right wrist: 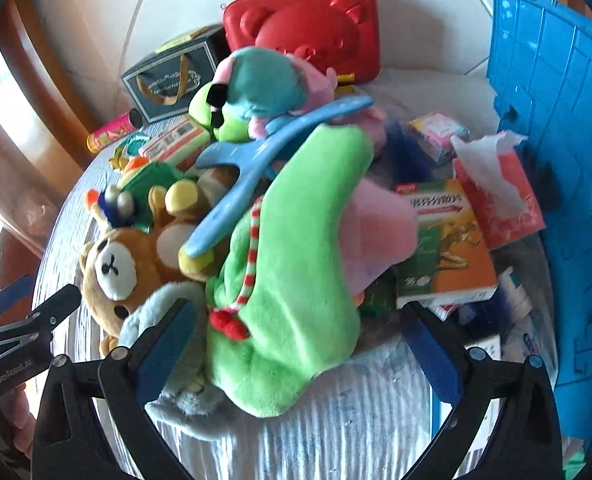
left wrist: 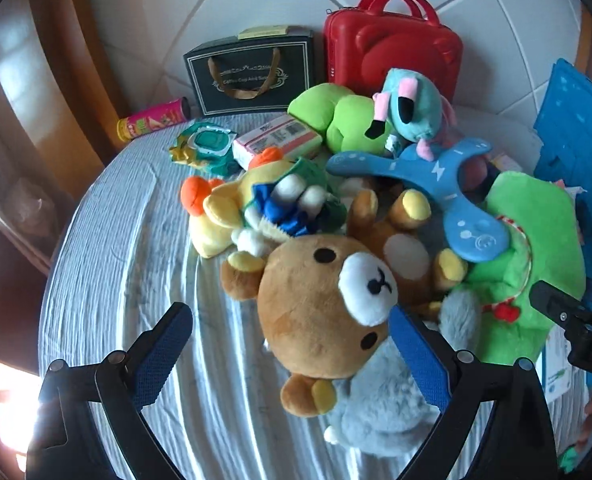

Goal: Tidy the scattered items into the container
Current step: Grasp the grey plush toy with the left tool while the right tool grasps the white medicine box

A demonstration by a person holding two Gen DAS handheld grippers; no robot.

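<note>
A pile of plush toys lies on a blue-striped cloth. The brown bear (left wrist: pixel 319 304) lies on its back, its head between the spread fingers of my open left gripper (left wrist: pixel 292 352); the right pad (left wrist: pixel 419 360) is close to its muzzle. A grey plush (left wrist: pixel 379 404) lies under the bear. In the right wrist view my right gripper (right wrist: pixel 296 344) is open astride the big green plush (right wrist: pixel 296 280), gripping nothing. The blue crate (right wrist: pixel 555 160) stands at the right edge. A flat blue toy (left wrist: pixel 447 184) rests on top of the pile.
A red case (left wrist: pixel 391 44), a dark gift bag (left wrist: pixel 252 76) and a chip can (left wrist: pixel 152 122) stand at the back by the tiled wall. A snack box (right wrist: pixel 443 244) and a tissue pack (right wrist: pixel 495 196) lie beside the crate. Bare cloth lies left of the bear.
</note>
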